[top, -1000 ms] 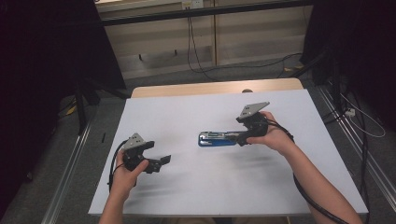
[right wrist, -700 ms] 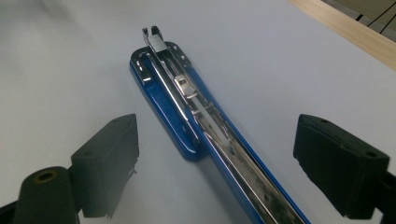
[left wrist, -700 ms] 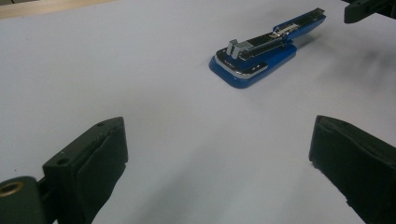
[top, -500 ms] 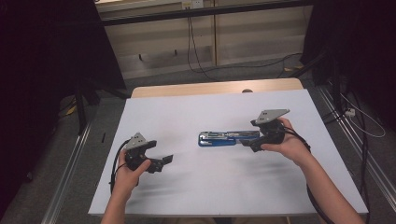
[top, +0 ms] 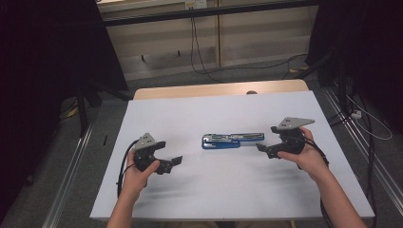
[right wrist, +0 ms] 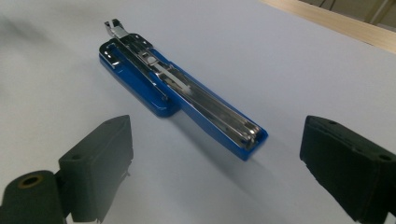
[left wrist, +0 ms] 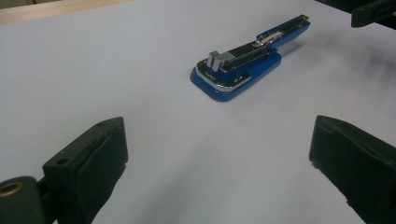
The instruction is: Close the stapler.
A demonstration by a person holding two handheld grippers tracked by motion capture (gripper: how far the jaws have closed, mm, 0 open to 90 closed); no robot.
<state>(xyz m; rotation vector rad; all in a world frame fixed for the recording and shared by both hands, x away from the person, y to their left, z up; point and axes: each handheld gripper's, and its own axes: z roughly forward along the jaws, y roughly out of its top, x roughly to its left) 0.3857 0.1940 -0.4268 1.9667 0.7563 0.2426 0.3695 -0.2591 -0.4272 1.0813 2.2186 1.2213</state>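
Stapler (top: 232,140) lies flat between both grippers' spread, empty fingers (right wrist: 100,165); a one-sided nudge could skid it across the smooth tabletop (top: 214,109).

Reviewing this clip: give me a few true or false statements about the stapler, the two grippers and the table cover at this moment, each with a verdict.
1. The blue and silver metal stapler lies flat on the white table cover. True.
2. The right gripper is clamped on the stapler. False: it is open, just off the stapler's end, holding nothing.
3. The left gripper is open. True.
4. The stapler stands upright on one end. False: it lies lengthwise.
5. The stapler lies between the two grippers. True.
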